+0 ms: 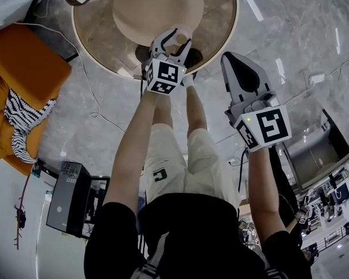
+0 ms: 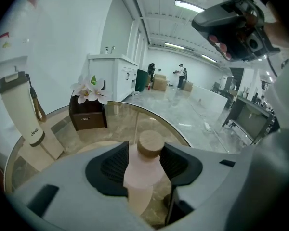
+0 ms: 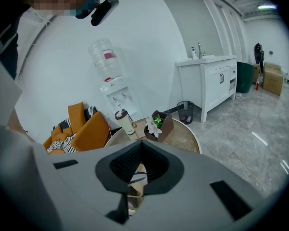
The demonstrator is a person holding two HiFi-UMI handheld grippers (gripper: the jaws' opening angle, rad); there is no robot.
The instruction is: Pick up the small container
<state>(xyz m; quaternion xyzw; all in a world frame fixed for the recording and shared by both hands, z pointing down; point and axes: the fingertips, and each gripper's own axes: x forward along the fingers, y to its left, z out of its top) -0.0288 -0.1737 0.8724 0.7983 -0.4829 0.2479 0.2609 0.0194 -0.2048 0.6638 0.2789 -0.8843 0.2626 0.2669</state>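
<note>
The left tongs stand apart around the bottle, the small container in question. Their black pads sit just beside its shoulders, and I see no clear squeeze yet. The bottle stands upright near the edge of the round surface, a pale pink body under a wooden cap.

It looks light and stiff, with a smooth wall that could slip through a weak grip. Being narrow and tall, it would probably tip if one pad reached it first. The best hold seems to be on the body just below the shoulder, not on the cap, which may pull loose.

The right tongs are together and empty, held off the rim and well apart from the bottle.

Further back on the surface a dark box of white flowers sits beside a cream tumbler with a strap. Beyond them a white cabinet stands by the wall.
</note>
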